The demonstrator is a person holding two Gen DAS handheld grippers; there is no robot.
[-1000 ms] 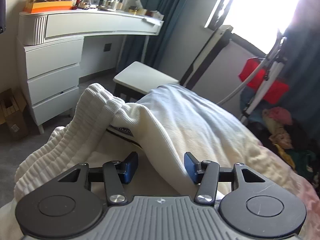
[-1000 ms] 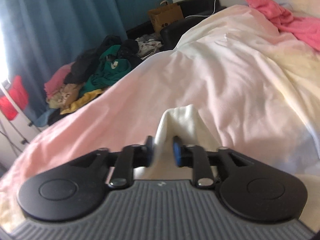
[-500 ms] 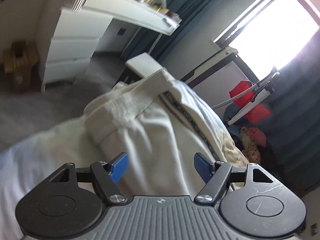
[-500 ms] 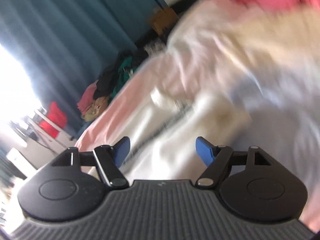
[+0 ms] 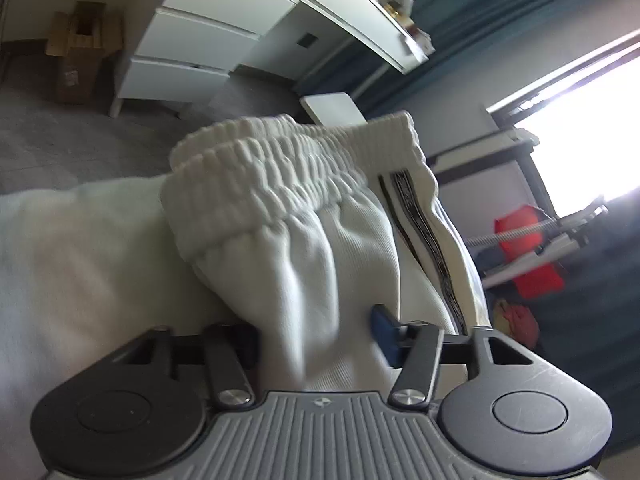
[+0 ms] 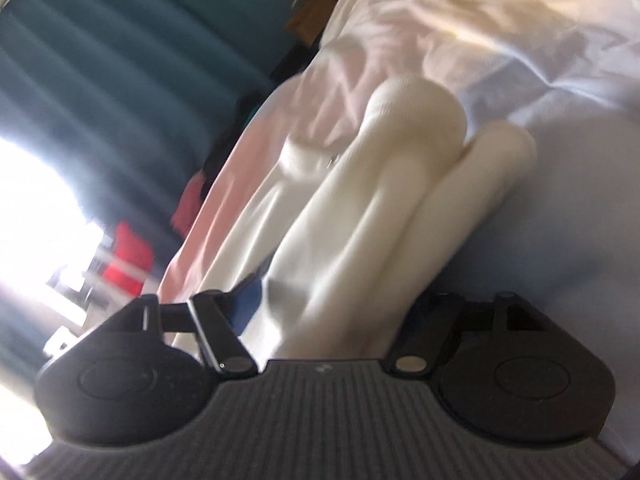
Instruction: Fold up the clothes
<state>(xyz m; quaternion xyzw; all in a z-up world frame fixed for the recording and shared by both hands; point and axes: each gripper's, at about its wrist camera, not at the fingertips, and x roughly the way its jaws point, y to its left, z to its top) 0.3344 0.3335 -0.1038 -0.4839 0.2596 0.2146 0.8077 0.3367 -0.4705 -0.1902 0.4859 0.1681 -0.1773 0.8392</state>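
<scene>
1. Now the left hand-held gripper (image 5: 318, 338) has a thick bunch of the white sweatpants (image 5: 320, 248) between its fingers; the fabric fills the gap, and the blue pad (image 5: 383, 330) on one side presses into it, so it is gripping the sweatpants.
2. Just ahead of that gripper, the gathered elastic waistband (image 5: 264, 176) rises in a ridge, with a dark patterned side stripe (image 5: 424, 236) running down the cloth beside it.
3. Beneath the garment lies the bed (image 5: 72, 248), covered in a pale sheet; the waistband end sits near the bed's edge, with grey floor beyond.
4. Beyond that edge stand a white chest of drawers (image 5: 196, 44) and a cardboard box (image 5: 80, 52).
5. In the right wrist view, rolled folds of the sweatpants (image 6: 384, 208) pass between the fingers of the right hand-held gripper (image 6: 340, 312), which stand wide apart; whether they are clamping the cloth I cannot tell, since the picture is blurred.
6. Those folds rest on the bed sheet (image 6: 560, 60), toward its teal-curtain (image 6: 120, 60) side.
</scene>
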